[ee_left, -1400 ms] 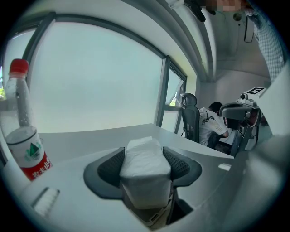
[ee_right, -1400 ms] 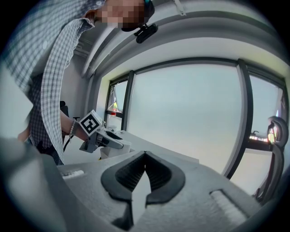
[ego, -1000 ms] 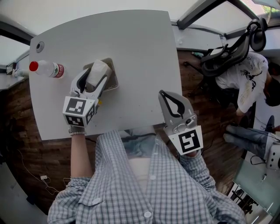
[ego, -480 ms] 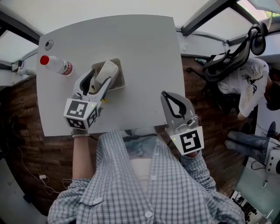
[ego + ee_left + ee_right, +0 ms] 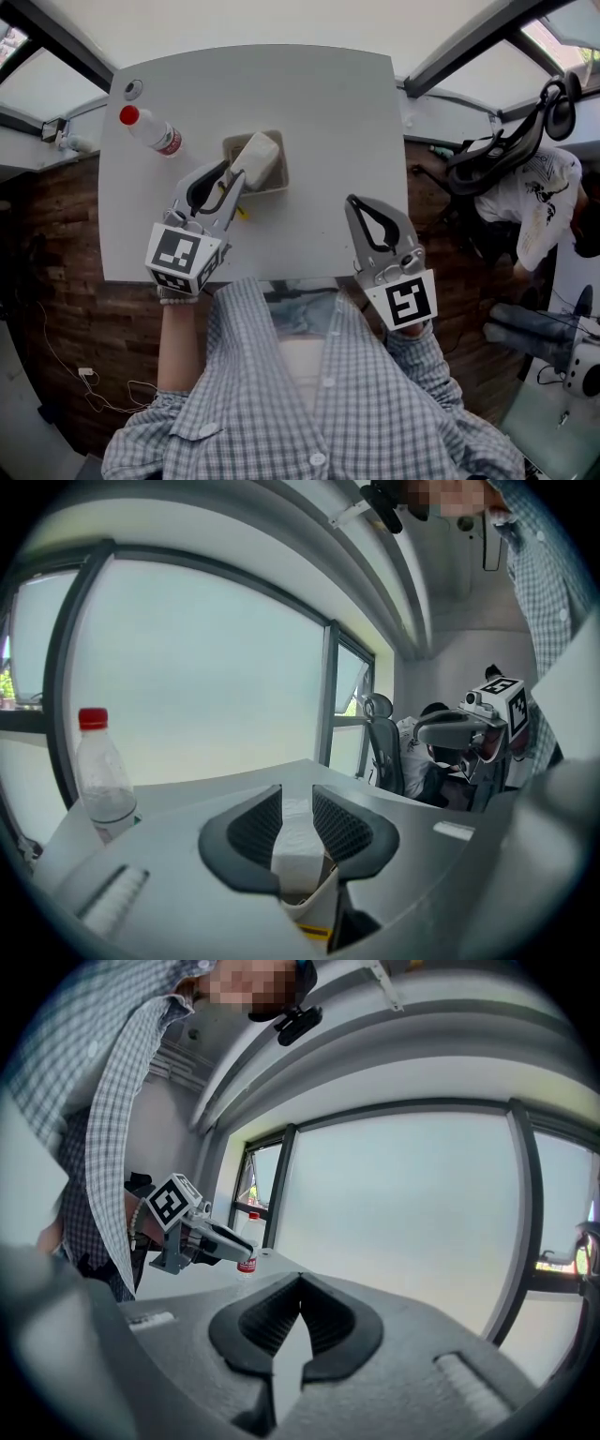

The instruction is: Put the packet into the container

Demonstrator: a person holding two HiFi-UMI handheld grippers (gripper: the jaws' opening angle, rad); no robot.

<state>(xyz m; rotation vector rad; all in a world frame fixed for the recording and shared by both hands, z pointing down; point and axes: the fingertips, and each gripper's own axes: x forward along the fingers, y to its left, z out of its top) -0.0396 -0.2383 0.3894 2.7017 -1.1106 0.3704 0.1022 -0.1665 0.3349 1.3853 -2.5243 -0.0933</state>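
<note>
The white packet leans inside the beige container on the grey table. My left gripper hovers just short of the container's near-left rim. Its jaws have just been closing and stand with a narrow gap, with nothing pinched between them. In the left gripper view the packet and the container's rim show through that gap, beyond the left gripper. My right gripper is shut and empty over the table's near right edge. In the right gripper view the right gripper has its tips touching.
A clear bottle with a red cap lies at the table's far left, next to a round cable hole. An office chair and a person in a white shirt are off the table's right side.
The left gripper stood wide around the packet over the container. It has since drawn back towards me and risen, its jaws narrowed, and the packet stays leaning in the container. The right gripper shifted slightly.
</note>
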